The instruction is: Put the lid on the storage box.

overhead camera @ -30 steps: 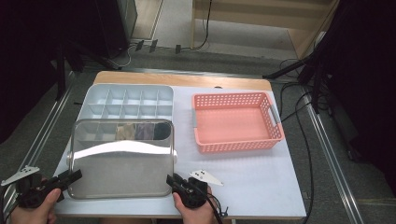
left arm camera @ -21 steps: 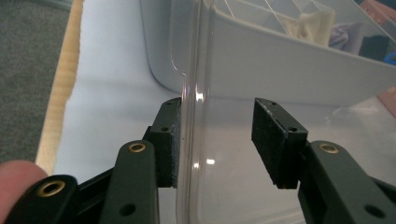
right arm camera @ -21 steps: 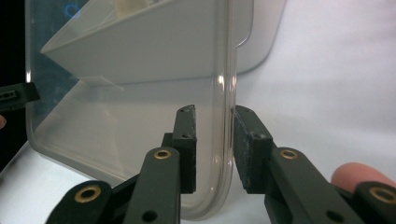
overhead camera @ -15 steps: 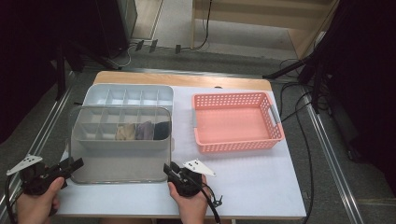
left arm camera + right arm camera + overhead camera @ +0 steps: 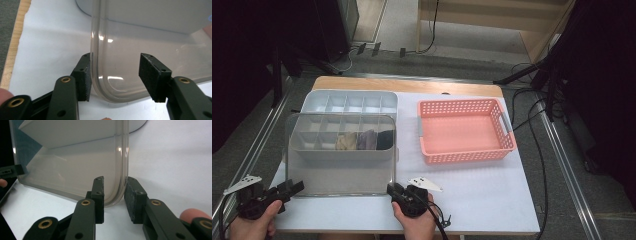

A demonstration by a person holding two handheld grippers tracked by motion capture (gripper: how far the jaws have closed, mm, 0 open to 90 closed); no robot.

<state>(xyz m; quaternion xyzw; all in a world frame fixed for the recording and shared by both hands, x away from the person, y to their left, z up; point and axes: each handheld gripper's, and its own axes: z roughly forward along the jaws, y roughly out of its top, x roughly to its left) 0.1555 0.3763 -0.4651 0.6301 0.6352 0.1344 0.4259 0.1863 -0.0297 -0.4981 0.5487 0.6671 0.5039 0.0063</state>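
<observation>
I've got my right gripper (image 5: 113, 200) seemingly clamped on the clear lid's (image 5: 342, 172) near-right corner, while my left gripper (image 5: 113, 75), released and widening, straddles its near-left corner.

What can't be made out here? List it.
- High view: the three small items in the grey divided tray are too small and veiled by the clear lid.
- Right gripper view: the frame edge cuts the lid; whether the right gripper pads press it is unclear.
</observation>
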